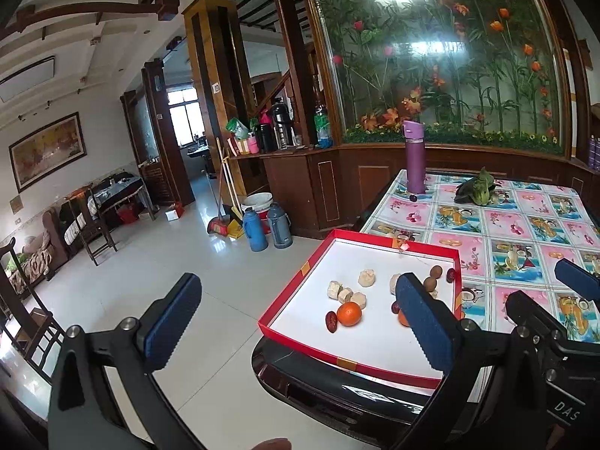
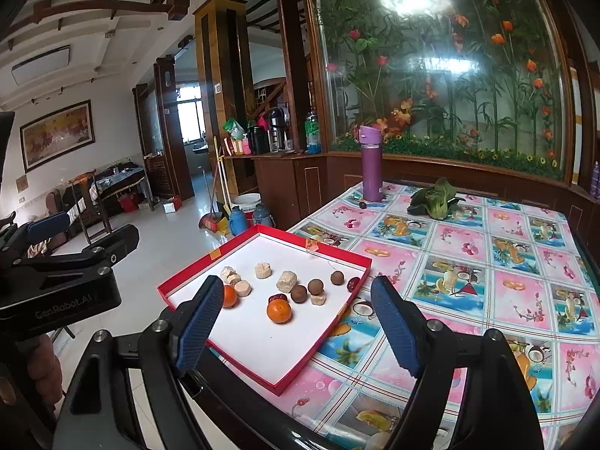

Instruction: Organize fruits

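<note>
We hold both grippers above the near corner of the table [image 2: 487,262], and each one stands wide apart with nothing between its pads. The right gripper [image 2: 300,328] opens straight over the red tray [image 2: 262,377], whose white floor carries the fruit. In the right wrist view one orange [image 2: 279,311] lies in the gap between the two blue pads, slightly toward 11 o'clock from the midpoint, clear of both. A second orange [image 2: 229,296] sits at 9 o'clock, partly hidden behind the left pad; we cannot tell whether it touches it. Three brown round fruits [image 2: 315,286] lie in a loose line toward 1 o'clock, with dark red dates [image 2: 352,284] near the tray's right rim and beside the nearer orange. Pale beige chunks [image 2: 286,281] are scattered at 12 o'clock.

The left gripper [image 1: 300,324] hangs off the table's left edge, its left pad over the floor. From that view the tray [image 1: 285,296] fills the gap from the middle toward 3 o'clock, and an orange [image 1: 349,313] with a date touching it lies just right of centre.

At 12 o'clock, far across the cloth, stand a purple bottle [image 2: 371,165] and a leafy green vegetable [image 2: 435,197].
</note>
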The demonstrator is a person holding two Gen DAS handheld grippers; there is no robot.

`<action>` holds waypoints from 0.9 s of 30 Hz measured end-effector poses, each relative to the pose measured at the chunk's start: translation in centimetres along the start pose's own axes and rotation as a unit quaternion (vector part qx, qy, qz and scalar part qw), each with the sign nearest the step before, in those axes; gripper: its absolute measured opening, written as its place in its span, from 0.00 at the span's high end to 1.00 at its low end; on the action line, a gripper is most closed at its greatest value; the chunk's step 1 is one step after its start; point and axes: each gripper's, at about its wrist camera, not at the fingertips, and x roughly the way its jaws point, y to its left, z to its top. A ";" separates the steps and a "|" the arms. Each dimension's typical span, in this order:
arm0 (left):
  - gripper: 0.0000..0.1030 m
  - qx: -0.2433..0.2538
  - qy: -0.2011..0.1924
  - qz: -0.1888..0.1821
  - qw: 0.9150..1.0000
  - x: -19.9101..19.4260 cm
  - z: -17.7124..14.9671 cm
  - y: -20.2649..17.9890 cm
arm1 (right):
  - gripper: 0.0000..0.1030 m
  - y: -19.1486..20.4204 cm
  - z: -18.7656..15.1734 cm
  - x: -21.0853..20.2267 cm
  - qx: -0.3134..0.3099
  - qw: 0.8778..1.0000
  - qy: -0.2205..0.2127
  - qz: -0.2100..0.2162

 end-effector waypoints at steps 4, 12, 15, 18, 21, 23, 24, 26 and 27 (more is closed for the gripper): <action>0.00 -0.006 -0.001 -0.002 1.000 -0.5 0.0 0.2 | 0.22 -0.1 0.2 -0.4 0.008 1.000 -0.005 0.002; 0.00 -0.006 -0.009 -0.010 1.000 -1.4 -0.1 0.3 | 0.22 0.4 0.2 -0.9 0.002 1.000 -0.012 0.000; 0.00 -0.009 -0.009 -0.017 1.000 -1.7 -0.1 0.3 | 0.22 0.5 0.1 -1.2 -0.001 1.000 -0.016 -0.001; 0.00 -0.014 -0.007 -0.023 1.000 -1.8 0.0 0.4 | 0.22 0.4 0.2 -1.2 0.002 1.000 -0.016 -0.001; 0.00 -0.018 -0.007 -0.025 0.999 -1.8 0.0 0.5 | 0.22 0.4 0.1 -1.2 0.005 1.000 -0.014 0.001; 0.00 -0.021 -0.008 -0.027 0.999 -1.9 0.0 0.7 | 0.22 0.6 0.0 -1.1 0.003 1.000 -0.013 0.000; 0.00 -0.020 -0.008 -0.029 0.999 -1.8 0.0 0.7 | 0.22 0.7 0.0 -1.1 0.002 1.000 -0.011 0.001; 0.00 -0.023 -0.008 -0.029 0.999 -1.9 0.1 0.8 | 0.22 0.8 -0.1 -1.1 0.000 1.000 -0.011 0.003; 0.00 -0.024 -0.008 -0.029 0.999 -2.0 0.1 0.9 | 0.22 0.9 -0.1 -1.1 -0.002 1.000 -0.012 0.002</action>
